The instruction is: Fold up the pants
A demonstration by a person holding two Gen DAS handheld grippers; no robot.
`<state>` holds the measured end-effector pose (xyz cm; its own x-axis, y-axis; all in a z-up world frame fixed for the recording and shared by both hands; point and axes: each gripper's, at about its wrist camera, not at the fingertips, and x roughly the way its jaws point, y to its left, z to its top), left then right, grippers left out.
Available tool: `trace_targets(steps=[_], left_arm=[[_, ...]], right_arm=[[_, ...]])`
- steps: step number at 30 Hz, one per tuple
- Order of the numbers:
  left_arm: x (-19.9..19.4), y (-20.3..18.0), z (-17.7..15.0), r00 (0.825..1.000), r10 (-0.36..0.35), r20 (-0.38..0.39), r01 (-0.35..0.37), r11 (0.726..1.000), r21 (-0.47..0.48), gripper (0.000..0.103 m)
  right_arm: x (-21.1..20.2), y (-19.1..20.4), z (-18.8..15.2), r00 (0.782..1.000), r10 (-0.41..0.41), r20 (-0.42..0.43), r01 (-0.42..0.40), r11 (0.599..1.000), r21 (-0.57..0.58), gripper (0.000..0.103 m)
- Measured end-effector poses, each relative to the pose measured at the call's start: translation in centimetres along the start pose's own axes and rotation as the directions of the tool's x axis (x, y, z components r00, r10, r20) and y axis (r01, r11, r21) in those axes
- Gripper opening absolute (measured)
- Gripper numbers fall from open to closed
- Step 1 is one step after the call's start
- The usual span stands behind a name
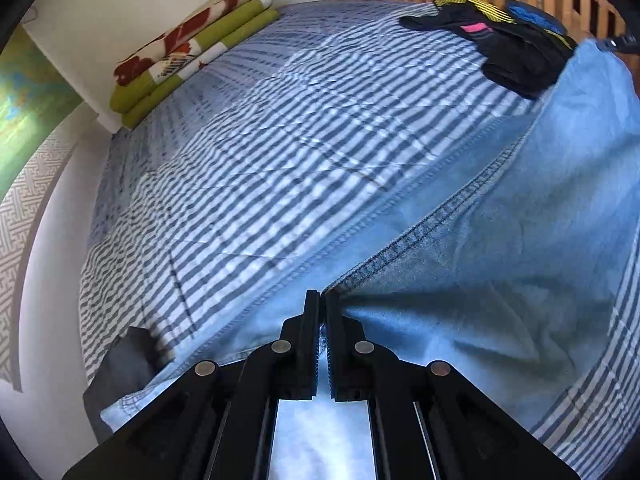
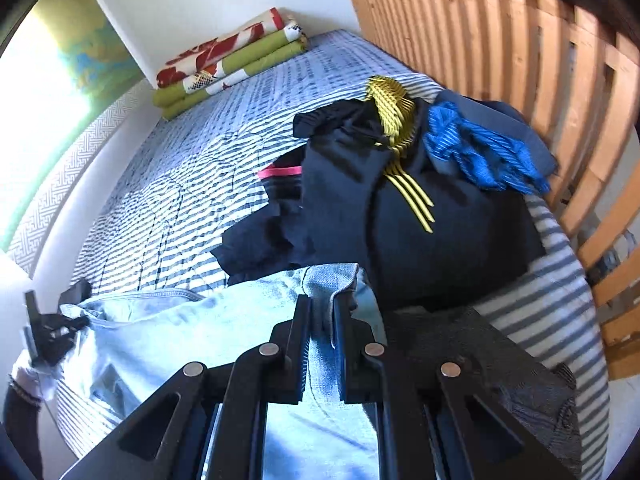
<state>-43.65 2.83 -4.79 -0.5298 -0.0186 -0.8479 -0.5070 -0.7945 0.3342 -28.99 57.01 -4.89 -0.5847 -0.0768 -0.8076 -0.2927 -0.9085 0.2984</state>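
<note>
Light blue jeans (image 1: pixel 500 240) lie stretched over a bed with a blue-and-white striped cover (image 1: pixel 260 152). My left gripper (image 1: pixel 322 300) is shut on a stitched seam edge of the jeans, and the fabric runs taut from its tips up to the right. In the right wrist view the same jeans (image 2: pixel 160 332) spread toward the left. My right gripper (image 2: pixel 322 304) is shut on a thick bunched fold of denim near the hem. The left gripper (image 2: pixel 52 328), held by a hand, shows at the far left of that view.
A pile of dark clothes with yellow stripes (image 2: pixel 400 200) and a blue scarf (image 2: pixel 480 152) lies at the right by a wooden slatted bed frame (image 2: pixel 520 60). Folded green and floral blankets (image 1: pixel 188 56) sit at the head. A dark grey garment (image 2: pixel 500 380) lies near the right gripper.
</note>
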Motion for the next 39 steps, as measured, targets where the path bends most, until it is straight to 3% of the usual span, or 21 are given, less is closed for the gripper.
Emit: trace_targets(steps=[2, 5, 7, 9, 11, 13, 16, 19, 22, 24, 27, 29, 32, 33, 34, 36, 39], left_arm=[[1.8, 1.1, 0.9, 0.999, 0.009, -0.036, -0.011, 0.999, -0.031, 0.004], [4.6, 1.2, 2.0, 0.994, 0.017, -0.107, -0.024, 0.998, -0.065, 0.015], [5.0, 0.6, 2.4, 0.993, 0.041, -0.111, -0.048, 0.997, -0.059, 0.022], [4.2, 0.4, 2.9, 0.996, 0.039, -0.082, -0.045, 0.996, -0.073, 0.024], [2.5, -0.5, 3.5, 0.998, 0.055, -0.037, -0.058, 0.995, -0.084, 0.025], [0.2, -2.4, 4.2, 1.000, 0.008, 0.017, -0.006, 0.998, -0.068, 0.032], [-3.7, -7.2, 5.2, 0.991, -0.081, 0.103, 0.084, 0.996, -0.016, 0.032], [-7.0, -15.0, 6.0, 0.962, -0.215, 0.169, 0.198, 0.974, 0.112, 0.033], [-9.2, -23.8, 6.9, 0.909, -0.355, 0.216, 0.301, 0.921, 0.247, 0.033], [-9.7, -29.4, 8.0, 0.862, -0.468, 0.195, 0.396, 0.862, 0.318, 0.033], [-9.7, -36.9, 9.4, 0.837, -0.515, 0.187, 0.409, 0.815, 0.411, 0.033], [-9.0, -40.5, 10.3, 0.835, -0.524, 0.169, 0.416, 0.801, 0.430, 0.033], [-7.5, -44.0, 10.9, 0.862, -0.478, 0.165, 0.360, 0.809, 0.464, 0.033], [-6.9, -44.4, 11.0, 0.870, -0.468, 0.158, 0.355, 0.815, 0.458, 0.022], [-6.2, -44.1, 11.1, 0.869, -0.473, 0.145, 0.374, 0.820, 0.434, 0.010], [-5.5, -42.8, 11.3, 0.856, -0.502, 0.128, 0.429, 0.825, 0.367, 0.003], [-5.3, -41.3, 11.3, 0.850, -0.510, 0.131, 0.452, 0.834, 0.317, 0.002]], right_arm=[[3.1, 0.0, 0.3, 0.999, 0.006, -0.052, -0.004, 1.000, 0.028, 0.010], [8.7, -0.8, 0.4, 0.987, -0.058, -0.151, 0.066, 0.997, 0.049, 0.009], [11.1, -1.7, 0.7, 0.975, -0.058, -0.214, 0.069, 0.997, 0.044, 0.011], [10.6, -3.6, 1.2, 0.980, 0.031, -0.198, 0.002, 0.987, 0.162, 0.012], [8.4, -4.4, 1.6, 0.990, 0.010, -0.141, 0.014, 0.986, 0.165, 0.015], [5.8, -5.3, 1.7, 0.995, -0.019, -0.099, 0.035, 0.987, 0.155, 0.027], [1.8, -7.8, -0.2, 0.994, 0.078, -0.077, -0.057, 0.968, 0.246, 0.030], [-1.9, -8.3, -4.2, 0.990, 0.121, -0.073, -0.101, 0.968, 0.231, 0.030], [-4.2, -8.5, -9.0, 0.989, 0.116, -0.088, -0.096, 0.974, 0.204, 0.030], [-4.8, -8.0, -11.5, 0.989, 0.108, -0.104, -0.088, 0.980, 0.178, 0.030], [-4.8, -7.5, -14.4, 0.983, 0.121, -0.138, -0.101, 0.984, 0.146, 0.030], [-4.3, -6.9, -15.2, 0.981, 0.127, -0.148, -0.108, 0.986, 0.128, 0.030], [-4.1, -6.1, -15.8, 0.980, 0.127, -0.150, -0.114, 0.990, 0.088, 0.030], [-4.2, -5.8, -15.9, 0.980, 0.133, -0.150, -0.123, 0.989, 0.076, 0.030], [-4.1, -5.6, -15.8, 0.979, 0.139, -0.152, -0.129, 0.989, 0.069, 0.030], [-4.1, -5.3, -16.2, 0.981, 0.119, -0.153, -0.114, 0.993, 0.043, 0.030], [-3.6, -5.1, -16.2, 0.982, 0.120, -0.146, -0.115, 0.992, 0.041, 0.030]])
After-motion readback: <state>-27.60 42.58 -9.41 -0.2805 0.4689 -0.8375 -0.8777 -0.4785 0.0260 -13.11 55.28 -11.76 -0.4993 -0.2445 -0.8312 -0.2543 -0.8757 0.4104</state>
